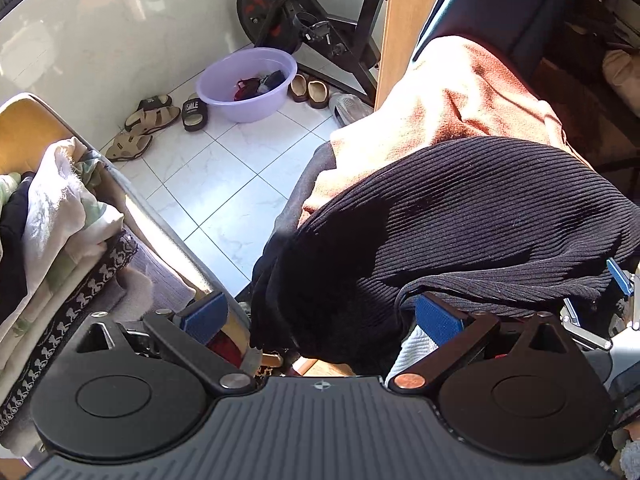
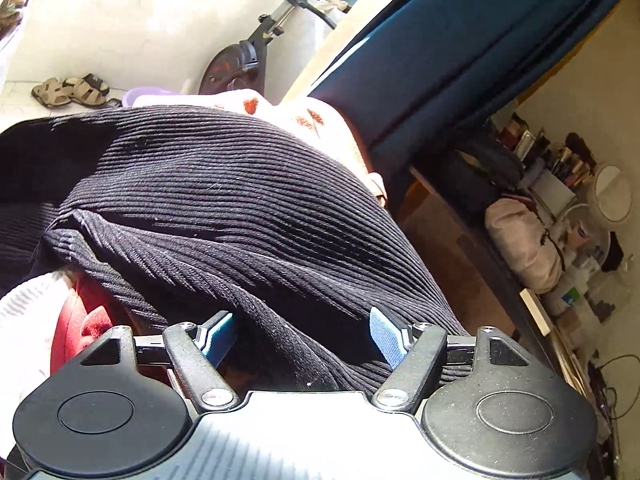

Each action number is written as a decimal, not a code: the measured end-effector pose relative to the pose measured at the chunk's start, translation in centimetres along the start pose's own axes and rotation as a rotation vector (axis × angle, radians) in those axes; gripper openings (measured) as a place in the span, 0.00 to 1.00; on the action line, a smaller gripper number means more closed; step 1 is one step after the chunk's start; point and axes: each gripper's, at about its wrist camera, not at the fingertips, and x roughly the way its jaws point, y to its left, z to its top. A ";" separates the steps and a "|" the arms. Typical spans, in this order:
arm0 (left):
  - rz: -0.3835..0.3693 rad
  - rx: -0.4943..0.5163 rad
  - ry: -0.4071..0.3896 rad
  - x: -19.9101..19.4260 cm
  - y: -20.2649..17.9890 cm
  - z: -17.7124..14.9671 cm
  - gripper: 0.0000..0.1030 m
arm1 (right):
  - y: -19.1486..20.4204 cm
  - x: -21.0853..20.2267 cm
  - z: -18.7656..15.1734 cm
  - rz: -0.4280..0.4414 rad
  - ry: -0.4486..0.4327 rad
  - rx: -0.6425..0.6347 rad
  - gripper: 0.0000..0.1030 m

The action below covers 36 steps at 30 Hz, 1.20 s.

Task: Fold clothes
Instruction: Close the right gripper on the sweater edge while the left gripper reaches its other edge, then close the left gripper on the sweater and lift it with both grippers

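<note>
A black ribbed knit garment (image 1: 460, 216) lies heaped over a peach-orange cloth (image 1: 472, 92) on a raised surface. It fills the middle of the right wrist view (image 2: 224, 200) too. My left gripper (image 1: 320, 316) is open, its blue pads wide apart, with the garment's dark edge hanging between and over the right pad (image 1: 436, 316). My right gripper (image 2: 302, 336) is open with the ribbed fabric lying between its blue pads (image 2: 384, 332). The right gripper's blue tip shows at the left wrist view's right edge (image 1: 620, 276).
A chair with a pile of white and patterned clothes (image 1: 60, 216) stands at left. On the tiled floor are a purple basin (image 1: 248, 84), sandals (image 1: 152, 118) and an exercise bike (image 1: 304, 20). Red and white cloth (image 2: 80, 324) lies under the garment. A cluttered shelf (image 2: 568, 208) is at right.
</note>
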 end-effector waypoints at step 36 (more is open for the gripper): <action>-0.170 0.460 -0.149 4.4 -12.0 -1.8 0.99 | -13.8 -4.5 8.7 0.252 -0.165 0.593 0.08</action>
